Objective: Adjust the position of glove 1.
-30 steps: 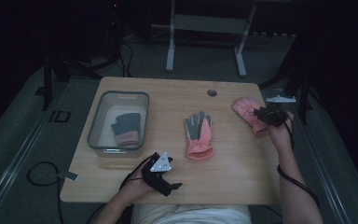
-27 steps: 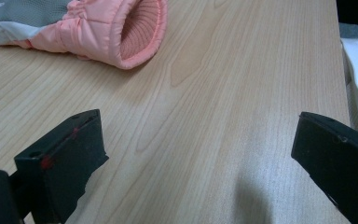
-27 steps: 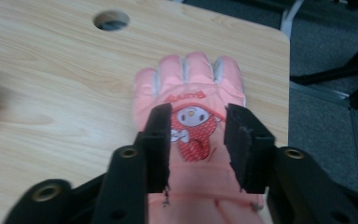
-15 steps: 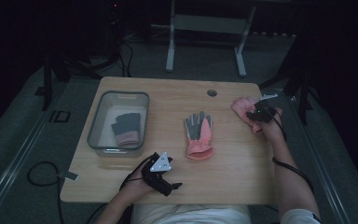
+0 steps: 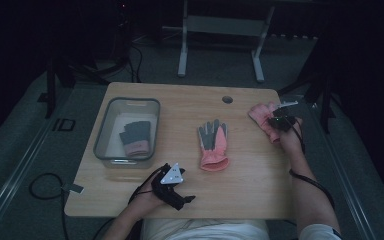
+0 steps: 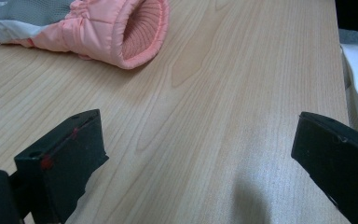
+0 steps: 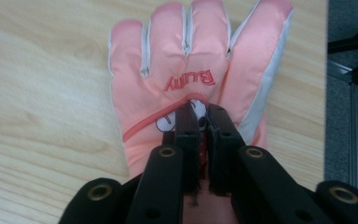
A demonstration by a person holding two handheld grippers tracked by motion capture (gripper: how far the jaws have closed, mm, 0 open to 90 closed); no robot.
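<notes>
A pink glove (image 5: 260,114) lies back up near the table's right edge. My right gripper (image 5: 279,122) sits on it from the cuff side. In the right gripper view its jaws have just been closing, and the right gripper (image 7: 203,116) is shut, pinching the pink glove (image 7: 186,56) at a fold of fabric below the red lettering. A second pink and grey glove (image 5: 213,145) lies palm up at the table's middle. My left gripper (image 5: 182,200) rests at the front edge. In its own view the left gripper (image 6: 200,154) stands open over bare wood, with that glove's cuff (image 6: 121,28) well ahead.
A clear plastic bin (image 5: 105,137) stands at the left of the wooden table (image 5: 180,105), with a dark grey glove (image 5: 135,137) inside. A round cable hole (image 5: 227,99) is near the far edge. Dark floor, cables and a metal stand surround the table.
My right hand came down and a little left onto the pink glove, and its jaws closed on the fabric. The left hand stayed where it was.
</notes>
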